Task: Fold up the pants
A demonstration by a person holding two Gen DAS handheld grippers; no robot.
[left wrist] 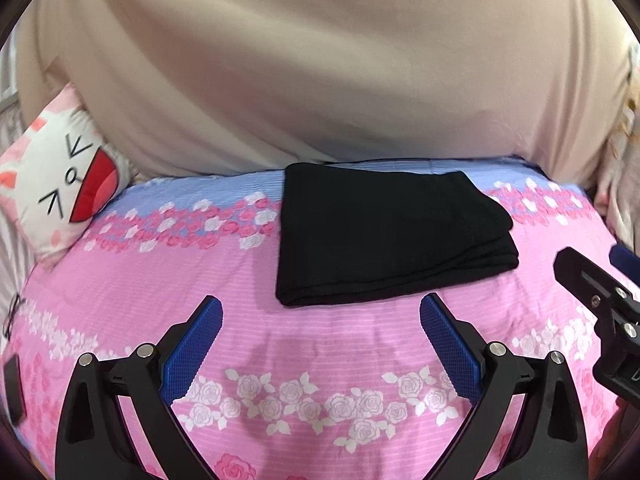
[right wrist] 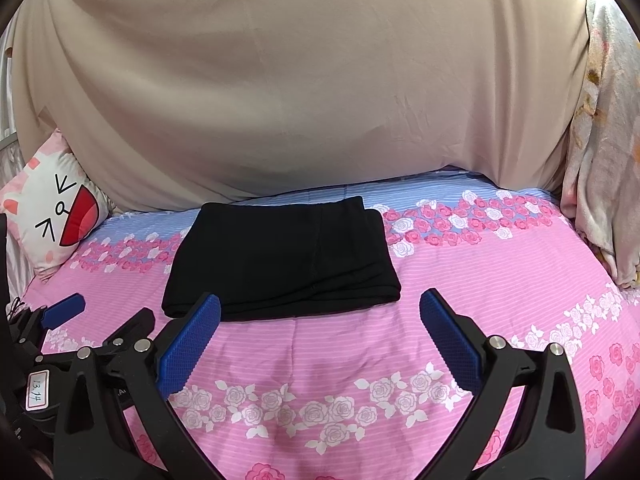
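The black pants (left wrist: pixel 384 232) lie folded into a compact rectangle on the pink floral bedsheet (left wrist: pixel 304 344), stacked fold edges showing at the right. In the right wrist view the same pants (right wrist: pixel 280 256) rest just beyond my fingertips. My left gripper (left wrist: pixel 320 312) is open, its blue pads wide apart, a short way in front of the pants and holding nothing. My right gripper (right wrist: pixel 320 308) is open too, its left pad overlapping the near edge of the pants in view. The right gripper's black body (left wrist: pixel 600 312) shows at the right edge of the left wrist view; the left gripper (right wrist: pixel 64 312) shows at left.
A beige cloth (right wrist: pixel 304 92) hangs as a backdrop behind the bed. A cartoon cat pillow (right wrist: pixel 56 216) leans at the back left. A pale floral blanket (right wrist: pixel 600 160) hangs at the right. A small dark object (left wrist: pixel 14 388) lies at the sheet's left edge.
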